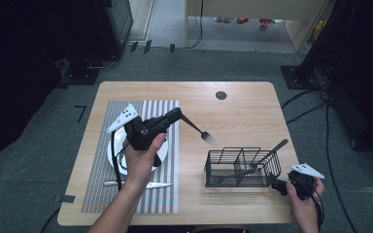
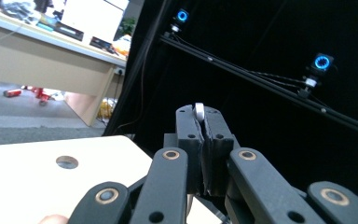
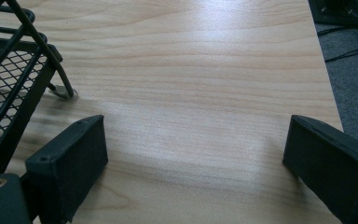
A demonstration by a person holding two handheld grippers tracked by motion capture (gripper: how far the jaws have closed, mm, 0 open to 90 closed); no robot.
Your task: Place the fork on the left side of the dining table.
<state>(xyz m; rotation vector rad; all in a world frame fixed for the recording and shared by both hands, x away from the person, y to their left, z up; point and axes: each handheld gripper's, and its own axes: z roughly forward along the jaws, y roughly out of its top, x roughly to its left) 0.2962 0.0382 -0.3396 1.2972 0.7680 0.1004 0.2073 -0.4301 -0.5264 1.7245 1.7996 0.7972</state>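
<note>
- Gripping a fork (image 1: 200,131) by its dark handle, the left gripper (image 1: 175,115) has its jaws clamped together on it; in the left gripper view a pale sliver of that handle end (image 2: 199,111) shows pinched between the closed jaws; the fork juts out toward the wire basket (image 1: 243,167), tines in the air, just above and to the left of the basket's near-left corner.
- Judging its handling: a fork is light, stiff and hard, so it should not bend or break; the smooth thin handle could swivel in the jaws, so the hold is best kept on the handle's flat, near its end, leaving the tines free to go in first.
- Resting on the surface (image 1: 233,107) just right of the basket, the right gripper (image 1: 278,186) has its jaws wide apart with nothing between them; bare wood shows between them in the right gripper view, and the basket's corner (image 3: 9,79) stands just beside the left jaw.
- Counting: one fork held; one wire basket with dividers, and in it at least one dark-handled utensil (image 1: 267,156) leaning out at the right end, the rest too tangled to count.
- Left of the basket, well apart from it: one striped placemat (image 1: 167,194), one white plate (image 1: 114,155) on it, one knife (image 1: 150,185) below the plate.
</note>
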